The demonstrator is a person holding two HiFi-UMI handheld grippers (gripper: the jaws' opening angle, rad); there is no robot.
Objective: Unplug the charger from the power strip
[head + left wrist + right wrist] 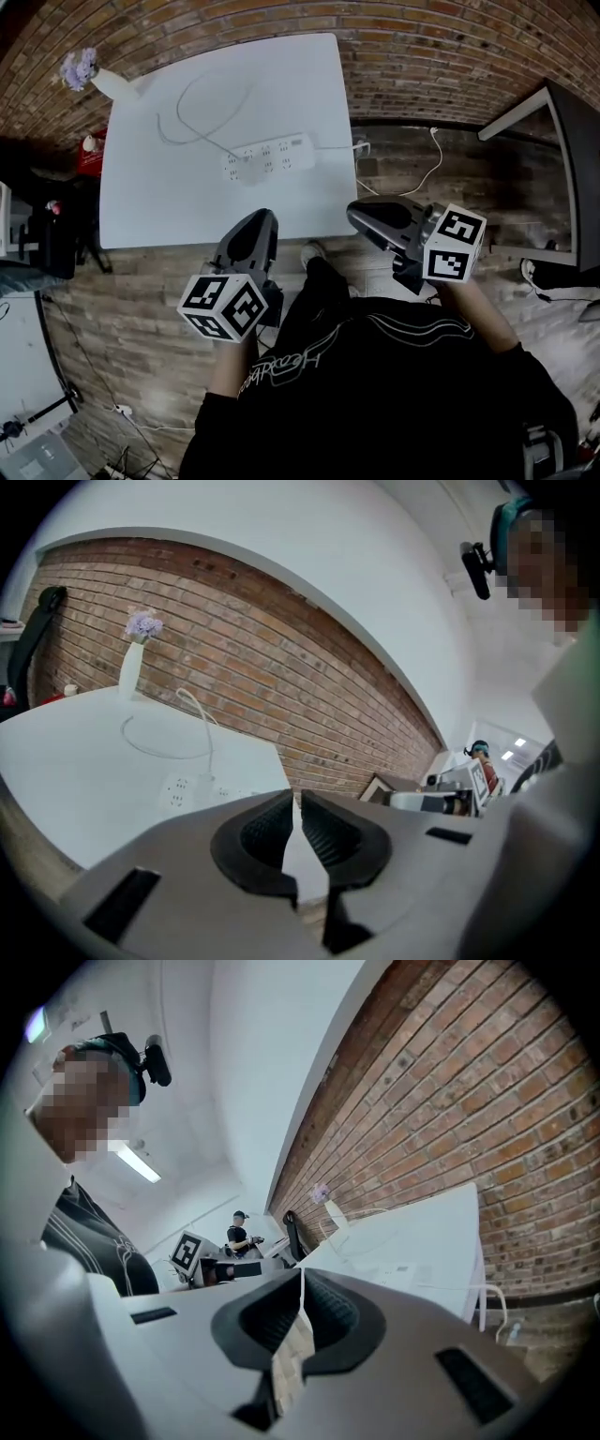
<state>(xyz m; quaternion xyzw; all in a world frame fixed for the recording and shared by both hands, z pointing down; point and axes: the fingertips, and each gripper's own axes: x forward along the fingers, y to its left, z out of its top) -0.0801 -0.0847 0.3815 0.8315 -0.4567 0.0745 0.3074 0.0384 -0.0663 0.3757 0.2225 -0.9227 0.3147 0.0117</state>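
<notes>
- Head view: a white desk stands against a brick wall. A white power strip lies near its far right part. A small white charger sits plugged in at the strip's left end, and its thin cable loops toward the upper left of the frame. A vase of purple flowers stands on the desk's upper left corner.
- In the same view both tools hang short of the desk's near edge, well apart from the strip. The left hand-held gripper is at lower centre and the right hand-held gripper is to its right.
- This looks like the approach step, with the charger not yet touched. The next move calls for opening one set of jaws, reaching across to the charger, and probably steadying the strip with the other tool.
- Left gripper view: the left hand-held gripper has its jaws pressed together with nothing between them. The power strip and charger show beyond, left of centre.
- Right gripper view: the right hand-held gripper is likewise fully closed and empty. The desk lies ahead at the right.
- Writing: script lettering on the person's dark top shows in the head view, but it is too distorted to read. No brand shows on the strip.
</notes>
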